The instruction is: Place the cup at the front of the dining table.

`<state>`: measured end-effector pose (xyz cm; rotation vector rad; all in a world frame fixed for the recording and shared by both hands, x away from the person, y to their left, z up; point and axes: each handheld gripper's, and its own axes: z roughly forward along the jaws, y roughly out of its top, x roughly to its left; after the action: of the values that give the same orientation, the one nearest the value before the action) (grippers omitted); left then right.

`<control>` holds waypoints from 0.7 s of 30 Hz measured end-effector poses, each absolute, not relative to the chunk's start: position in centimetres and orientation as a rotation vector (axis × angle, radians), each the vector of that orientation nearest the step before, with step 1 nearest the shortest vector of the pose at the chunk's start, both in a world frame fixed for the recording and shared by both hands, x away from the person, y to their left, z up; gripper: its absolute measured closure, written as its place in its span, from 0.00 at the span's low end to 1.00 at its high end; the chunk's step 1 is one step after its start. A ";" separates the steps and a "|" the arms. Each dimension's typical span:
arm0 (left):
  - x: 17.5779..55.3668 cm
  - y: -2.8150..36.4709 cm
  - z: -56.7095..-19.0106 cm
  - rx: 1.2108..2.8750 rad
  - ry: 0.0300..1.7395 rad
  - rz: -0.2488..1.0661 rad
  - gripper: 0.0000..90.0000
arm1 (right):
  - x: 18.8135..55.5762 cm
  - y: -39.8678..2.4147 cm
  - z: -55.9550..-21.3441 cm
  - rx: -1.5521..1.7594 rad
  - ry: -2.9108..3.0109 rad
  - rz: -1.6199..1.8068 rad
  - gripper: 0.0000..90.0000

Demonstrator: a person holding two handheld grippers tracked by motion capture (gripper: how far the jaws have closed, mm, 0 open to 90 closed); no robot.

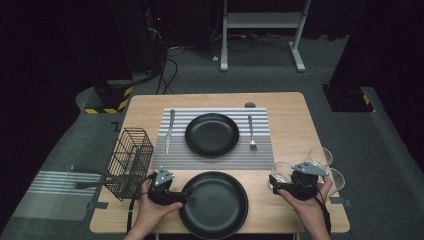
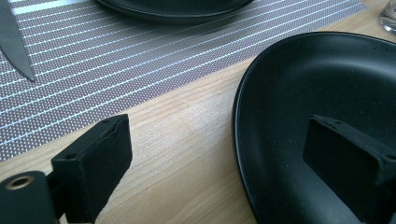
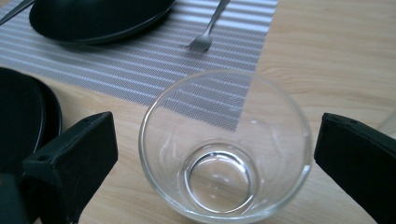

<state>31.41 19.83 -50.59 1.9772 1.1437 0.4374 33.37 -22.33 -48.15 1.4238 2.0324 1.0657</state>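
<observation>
High view: your left gripper point(image 1: 172, 196) sits at the rim of the near black plate point(image 1: 214, 204); your right gripper point(image 1: 286, 186) is by the glasses point(image 1: 320, 156).

Left gripper view: jaws open, straddling the plate rim point(image 2: 240, 116), no contact. Close carelessly and the plate may skid.

Right gripper view: jaws wide apart around the empty glass point(image 3: 225, 145); a sideways nudge could tip it.

Both grippers' fingers point(image 2: 93, 168) apparently spread apart, hands point(image 1: 150, 210) low.
</observation>
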 end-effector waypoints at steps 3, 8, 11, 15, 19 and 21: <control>31.4 19.8 -50.6 1.978 1.140 0.438 0.10 | 33.6 -22.1 -48.5 1.425 2.051 1.044 0.00; 31.4 19.7 -50.5 1.975 1.140 0.436 0.10 | 33.7 -21.8 -49.1 1.469 2.023 1.001 0.09; 31.3 19.8 -50.5 1.972 1.141 0.434 0.10 | 33.6 -21.7 -49.3 1.480 2.000 0.987 0.20; 31.3 19.7 -50.4 1.964 1.134 0.425 0.10 | 33.5 -21.6 -49.3 1.480 1.994 0.977 0.21; 31.3 19.6 -50.0 1.947 1.117 0.408 0.09 | 33.4 -21.9 -49.0 1.510 2.005 1.011 0.21; 31.4 19.6 -49.9 1.948 1.103 0.396 0.09 | 33.3 -21.9 -48.7 1.498 2.012 1.014 0.21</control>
<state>31.36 19.60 -49.88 1.9485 1.1027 0.3959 33.29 -21.89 -48.69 1.4975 2.0117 1.0145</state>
